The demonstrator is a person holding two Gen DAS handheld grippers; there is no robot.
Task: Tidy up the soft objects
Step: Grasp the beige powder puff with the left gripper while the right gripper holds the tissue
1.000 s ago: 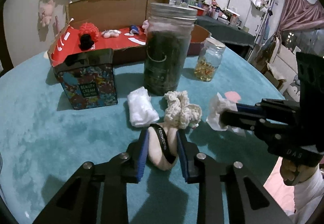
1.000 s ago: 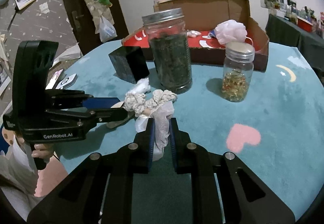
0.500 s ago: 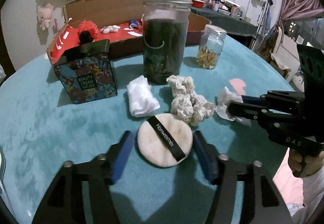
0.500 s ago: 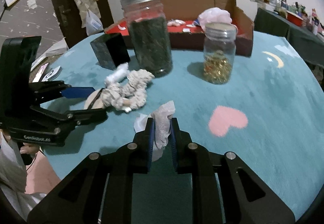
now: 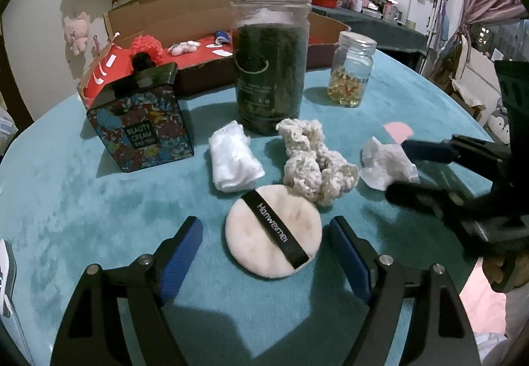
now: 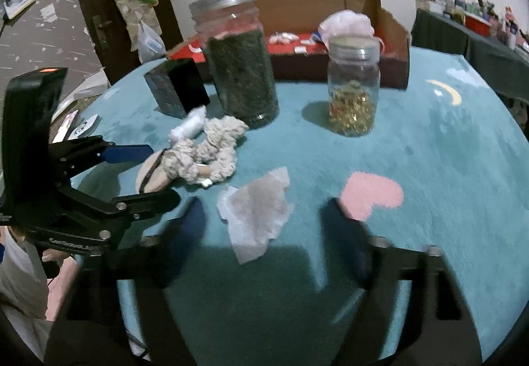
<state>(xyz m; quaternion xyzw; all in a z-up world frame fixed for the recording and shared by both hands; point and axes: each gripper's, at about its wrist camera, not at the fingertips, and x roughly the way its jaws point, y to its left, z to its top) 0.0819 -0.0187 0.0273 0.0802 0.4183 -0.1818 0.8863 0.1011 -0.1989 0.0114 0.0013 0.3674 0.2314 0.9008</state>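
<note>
A round cream powder puff with a black strap lies flat on the teal table cover, between the wide-open fingers of my left gripper, untouched. Behind it sit a cream knitted scrunchie and a rolled white cloth. A crumpled white tissue lies loose between the spread fingers of my open right gripper. In the right wrist view the left gripper stands around the puff, beside the scrunchie.
A tall jar of dark contents, a small jar of yellow capsules and a patterned tin stand behind the soft items. Further back is a red-lined cardboard box holding small plush items. A person's hand holds each gripper.
Both grippers have opened and drawn back. The left let go of the puff, which now lies flat. The right let go of the tissue, now resting on the table.
</note>
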